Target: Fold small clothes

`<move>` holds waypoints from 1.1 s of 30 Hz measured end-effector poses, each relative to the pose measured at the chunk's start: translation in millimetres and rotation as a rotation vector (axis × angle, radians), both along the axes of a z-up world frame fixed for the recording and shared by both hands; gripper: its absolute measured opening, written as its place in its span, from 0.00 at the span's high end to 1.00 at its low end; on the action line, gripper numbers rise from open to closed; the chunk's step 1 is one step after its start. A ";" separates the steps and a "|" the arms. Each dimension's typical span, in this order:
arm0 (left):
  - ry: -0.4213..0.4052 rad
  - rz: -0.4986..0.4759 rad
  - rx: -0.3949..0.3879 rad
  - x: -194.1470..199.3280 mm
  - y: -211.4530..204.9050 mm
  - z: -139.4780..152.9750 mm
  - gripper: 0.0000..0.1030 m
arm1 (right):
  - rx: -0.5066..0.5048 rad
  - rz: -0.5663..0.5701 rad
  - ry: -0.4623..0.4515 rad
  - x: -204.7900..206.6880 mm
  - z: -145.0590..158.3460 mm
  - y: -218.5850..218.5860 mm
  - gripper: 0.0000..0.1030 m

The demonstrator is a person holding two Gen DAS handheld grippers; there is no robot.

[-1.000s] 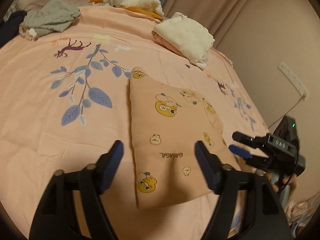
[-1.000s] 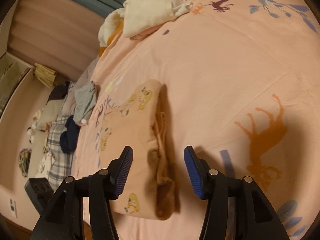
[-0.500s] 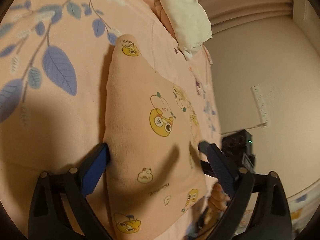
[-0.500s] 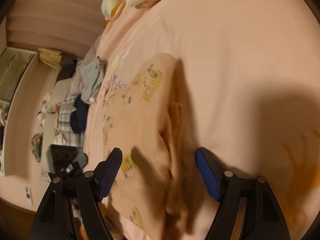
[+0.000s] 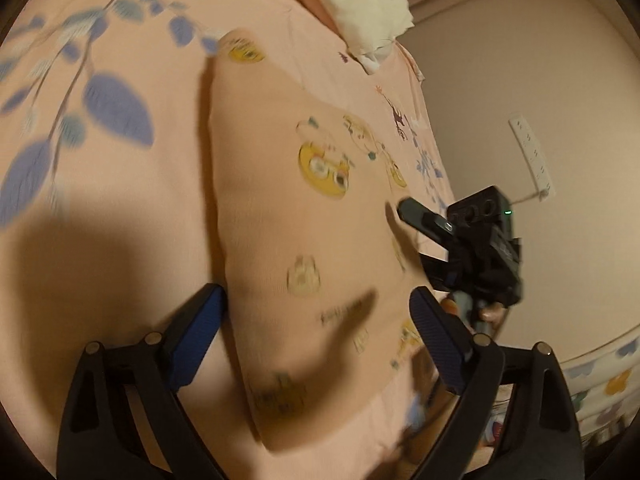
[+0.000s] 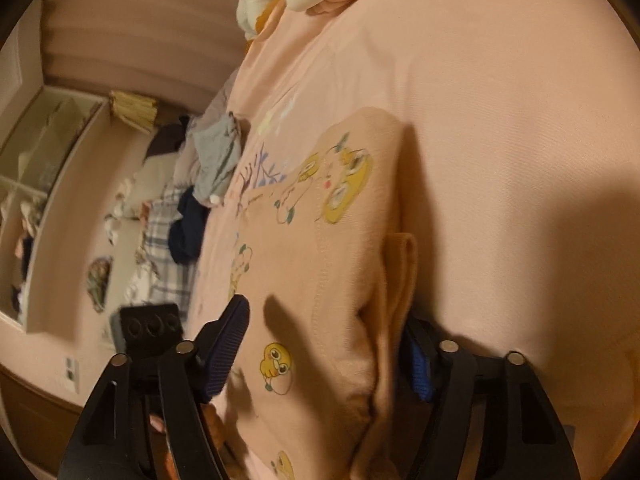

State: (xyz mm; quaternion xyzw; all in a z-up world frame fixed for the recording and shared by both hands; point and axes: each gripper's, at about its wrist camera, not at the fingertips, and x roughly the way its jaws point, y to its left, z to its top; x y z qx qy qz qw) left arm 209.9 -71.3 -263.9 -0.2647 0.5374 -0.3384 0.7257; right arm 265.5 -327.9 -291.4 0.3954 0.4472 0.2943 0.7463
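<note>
A folded peach garment with yellow cartoon prints (image 5: 296,216) lies on the pink bedsheet (image 5: 100,240). My left gripper (image 5: 316,332) is open and low over the garment's near end, one jaw at its left edge, the other over its right part. My right gripper (image 6: 324,344) is open and straddles the garment (image 6: 320,264) at its folded side edge, where an orange inner layer sticks out. The right gripper also shows in the left wrist view (image 5: 404,210) at the garment's right edge. The left gripper's body shows in the right wrist view (image 6: 148,328).
A cream and pink pile of clothes (image 5: 360,4) lies at the far end of the bed. Grey and dark clothes (image 6: 216,156) and a plaid cloth (image 6: 164,232) lie on the other side. A wall with a power strip (image 5: 532,156) runs beside the bed.
Both grippers have moved down and in toward the garment, from hovering above it to straddling its edges. The jaws stay open.
</note>
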 end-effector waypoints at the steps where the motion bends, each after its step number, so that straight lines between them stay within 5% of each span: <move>1: 0.019 -0.010 -0.006 -3.2 0.8 -0.4 0.10 | 0.012 -0.006 0.005 0.6 -1.8 -2.3 0.40; 5: 0.039 0.001 -0.048 -0.2 -0.8 -3.2 0.08 | 0.004 -0.018 0.000 -1.7 -0.3 -0.7 0.42; 9: 0.113 0.138 -0.138 22.8 6.1 -9.1 0.08 | -0.020 -0.027 -0.020 -3.4 2.4 4.6 0.42; 12: 0.148 0.179 -0.134 33.3 4.2 -8.8 0.10 | -0.006 -0.037 -0.024 -3.5 1.3 4.4 0.42; 19: 0.044 0.218 0.003 32.4 -12.0 -2.4 0.40 | -0.055 -0.036 -0.037 -2.8 5.2 10.0 0.42; 23: -0.045 0.239 0.148 25.8 -18.3 0.1 0.58 | -0.129 -0.046 -0.049 -2.4 4.3 13.3 0.65; 28: -0.158 0.262 0.300 17.0 -31.4 5.2 0.63 | -0.182 -0.057 -0.082 -3.6 10.7 17.5 0.76; 33: -0.159 0.263 0.284 19.3 -25.9 5.0 0.64 | -0.216 -0.066 -0.133 -7.6 19.6 20.2 0.79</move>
